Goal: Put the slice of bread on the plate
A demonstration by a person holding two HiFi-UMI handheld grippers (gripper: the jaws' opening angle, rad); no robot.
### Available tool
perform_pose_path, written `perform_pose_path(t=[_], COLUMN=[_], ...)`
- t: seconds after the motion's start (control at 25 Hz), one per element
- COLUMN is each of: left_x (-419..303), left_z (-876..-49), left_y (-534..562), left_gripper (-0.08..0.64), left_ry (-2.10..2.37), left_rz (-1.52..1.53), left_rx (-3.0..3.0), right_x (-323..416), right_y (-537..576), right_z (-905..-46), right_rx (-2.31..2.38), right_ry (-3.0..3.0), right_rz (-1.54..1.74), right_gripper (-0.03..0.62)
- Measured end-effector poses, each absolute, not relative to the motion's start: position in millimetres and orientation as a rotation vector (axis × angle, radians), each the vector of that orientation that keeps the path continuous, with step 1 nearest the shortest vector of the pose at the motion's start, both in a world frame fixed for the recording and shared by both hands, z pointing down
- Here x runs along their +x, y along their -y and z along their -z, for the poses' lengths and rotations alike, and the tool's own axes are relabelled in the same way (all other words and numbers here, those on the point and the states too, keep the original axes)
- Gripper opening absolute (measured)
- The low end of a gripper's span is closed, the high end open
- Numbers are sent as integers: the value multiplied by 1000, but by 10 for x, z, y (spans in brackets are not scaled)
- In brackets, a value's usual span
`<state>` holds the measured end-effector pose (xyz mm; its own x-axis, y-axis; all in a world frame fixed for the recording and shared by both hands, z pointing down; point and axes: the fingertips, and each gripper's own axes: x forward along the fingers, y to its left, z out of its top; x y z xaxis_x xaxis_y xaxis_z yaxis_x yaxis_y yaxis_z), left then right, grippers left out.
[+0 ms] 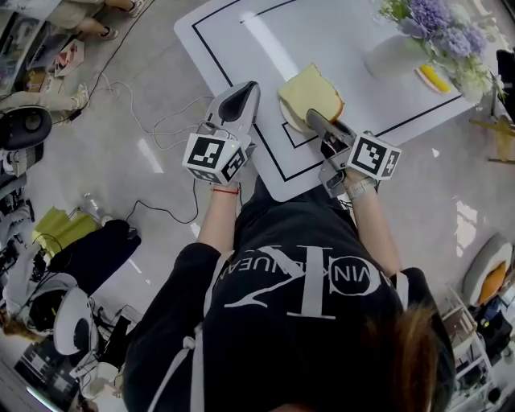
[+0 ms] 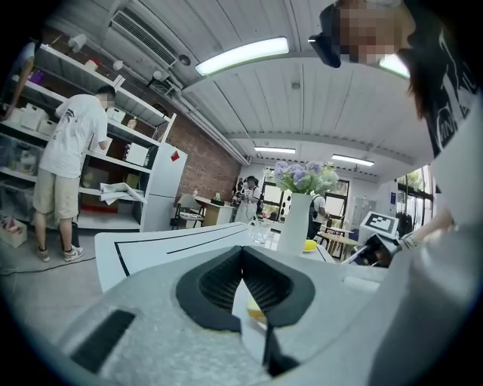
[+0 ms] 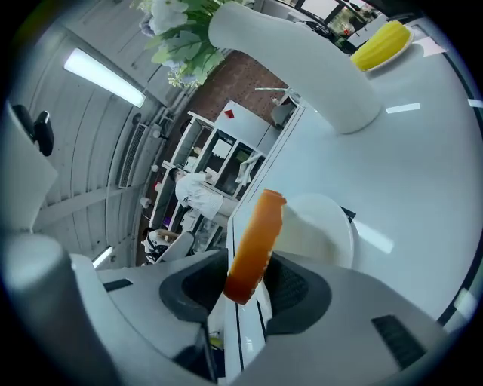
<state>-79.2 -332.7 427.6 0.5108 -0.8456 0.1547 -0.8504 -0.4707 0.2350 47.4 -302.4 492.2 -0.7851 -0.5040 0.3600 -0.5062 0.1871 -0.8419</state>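
Looking down over your black shirt, you see a white surface (image 1: pixel 338 32) marked with black lines, and both of your arms reach to its near edge.

Your right tongs (image 1: pixel 312 117) are clamped on the slice of bread (image 1: pixel 310 90). In the right gripper view the brown crust stands on edge between the two dark pads, which press against either face. From the head view, the tongs grip the bread at the edge nearest you. The bread is over the white plate (image 1: pixel 287 119) and covers most of it, so only the plate's near left rim shows. Whether the bread rests on the plate or hangs just above it cannot be told.

Your left tongs (image 1: pixel 245 90) are together with nothing between them; in the left gripper view their tips meet. They sit just left of the plate, over the near part of the surface, apart from the bread.

Each pair of tongs carries a cube with square markers near your wrist.

At the far right of the surface stands a white vase (image 1: pixel 386 56) holding purple flowers (image 1: pixel 438 24). Just beside it, a yellow object (image 1: pixel 434 78) lies on a small dish.

Cables (image 1: pixel 161 121) trail across the floor to the left of the surface.
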Motion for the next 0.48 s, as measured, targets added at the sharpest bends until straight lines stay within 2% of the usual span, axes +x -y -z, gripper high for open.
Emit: perform_pose_path(t=[0.08,0.24,0.36,0.48], left_x=[-817,-862,-875,-900], left_z=[-4276,-4294,-4281,-4265], left_y=[3332,3316,3283,3277], left_gripper=[8,8,8,8], left_ry=[1440,1462,1471,1477], left_rz=[-20,-16,-14,-6], left_rx=[2462,2441,2439,2435], right_x=[460,399,360,351], right_y=[3032,2992,2905,2831], right_z=[-4930,-4959,-4963,-4988], right_rx=[999,902,806,718], right_ry=[2418,2428,2440,2418], right_rz=[-1714,-1650,-1488,-1259], right_gripper=[143,221,275,302])
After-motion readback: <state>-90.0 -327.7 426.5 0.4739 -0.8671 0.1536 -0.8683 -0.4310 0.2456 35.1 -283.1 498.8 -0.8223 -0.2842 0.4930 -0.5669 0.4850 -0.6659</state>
